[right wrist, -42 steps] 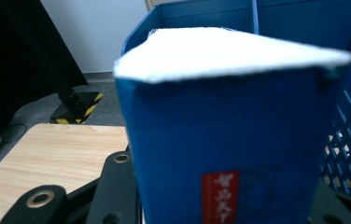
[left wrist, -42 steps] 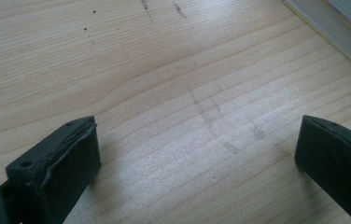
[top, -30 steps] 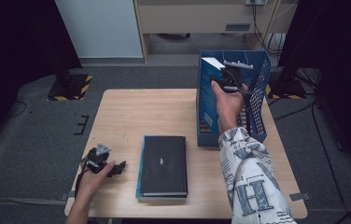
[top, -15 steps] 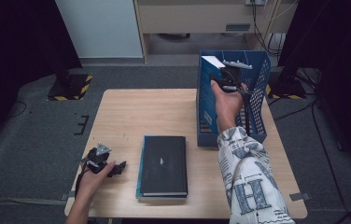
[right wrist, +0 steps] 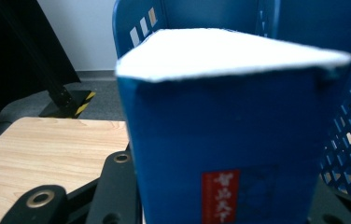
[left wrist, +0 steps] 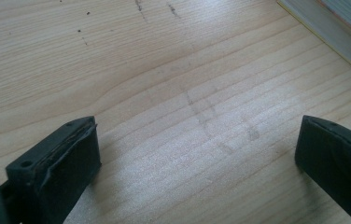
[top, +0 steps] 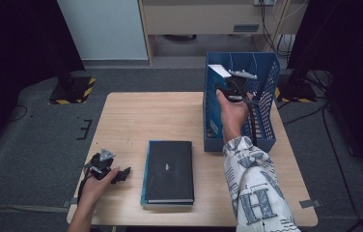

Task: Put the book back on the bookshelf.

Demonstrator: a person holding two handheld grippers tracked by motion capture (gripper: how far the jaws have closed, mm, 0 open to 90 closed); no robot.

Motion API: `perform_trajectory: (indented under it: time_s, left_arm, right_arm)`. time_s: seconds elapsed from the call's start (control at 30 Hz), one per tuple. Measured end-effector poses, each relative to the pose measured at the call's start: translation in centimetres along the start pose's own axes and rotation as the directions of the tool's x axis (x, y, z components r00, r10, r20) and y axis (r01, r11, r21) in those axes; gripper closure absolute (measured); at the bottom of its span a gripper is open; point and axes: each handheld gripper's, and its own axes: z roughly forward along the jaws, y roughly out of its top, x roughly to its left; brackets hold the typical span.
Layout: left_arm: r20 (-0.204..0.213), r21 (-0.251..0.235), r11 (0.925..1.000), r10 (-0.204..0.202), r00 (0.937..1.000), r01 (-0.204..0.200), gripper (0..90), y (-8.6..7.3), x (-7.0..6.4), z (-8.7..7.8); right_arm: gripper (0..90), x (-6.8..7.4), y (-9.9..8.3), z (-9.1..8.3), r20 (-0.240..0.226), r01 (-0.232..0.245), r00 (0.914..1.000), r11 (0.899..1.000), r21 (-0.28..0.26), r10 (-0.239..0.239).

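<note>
The right claw grips a blue-covered book inside the blue perforated plastic file box, while the left claw rests open on the pale wooden worktop beside a black hardcover book

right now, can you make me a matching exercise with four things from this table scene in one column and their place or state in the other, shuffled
Things:
1. black book
2. blue book
3. left hand-held gripper
4. blue file basket

Places or states:
A. open, just above bare wood at the table's near left
B. standing at the table's right edge
C. lying flat on the table, near the front
D. clamped in the right hand-held gripper, over the basket

Pairs: 1-C, 2-D, 3-A, 4-B
</note>
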Motion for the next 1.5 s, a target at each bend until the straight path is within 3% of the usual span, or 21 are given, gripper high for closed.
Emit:
perform_trajectory:
  time_s: [0.7, 0.8, 1.0, 1.3, 1.5]
  left_arm:
    - [0.005, 0.003, 1.0, 0.008, 1.0, -0.008, 0.0, 0.0, -0.1, 0.0]
    - [0.006, 0.003, 1.0, 0.009, 0.9999, -0.009, 0.0, 0.0, -0.1, 0.0]
    - [0.005, 0.002, 1.0, 0.008, 1.0, -0.008, 0.0, 0.0, -0.1, 0.0]
    - [0.005, 0.001, 1.0, 0.008, 1.0, -0.008, 0.0, 0.0, -0.2, 0.0]
    - [0.006, 0.003, 0.9999, 0.01, 0.9999, -0.01, 0.0, 0.0, -0.2, 0.0]
  right_arm:
    - [59.9, 0.2, -1.2, -1.9, -0.005, 0.058, 0.9983, 0.996, 0.067, -0.058]
    - [59.6, -0.2, -1.8, -2.1, -0.006, 0.042, 0.9991, 0.995, 0.09, -0.042]
    - [59.7, -1.0, -2.9, -2.8, -0.008, 0.025, 0.9997, 0.996, 0.085, -0.024]
    - [57.8, -0.2, -3.2, -3.2, -0.014, 0.085, 0.9963, 0.992, 0.089, -0.084]
    - [51.6, 0.0, -2.6, -3.9, -0.029, 0.08, 0.9965, 0.995, 0.057, -0.078]
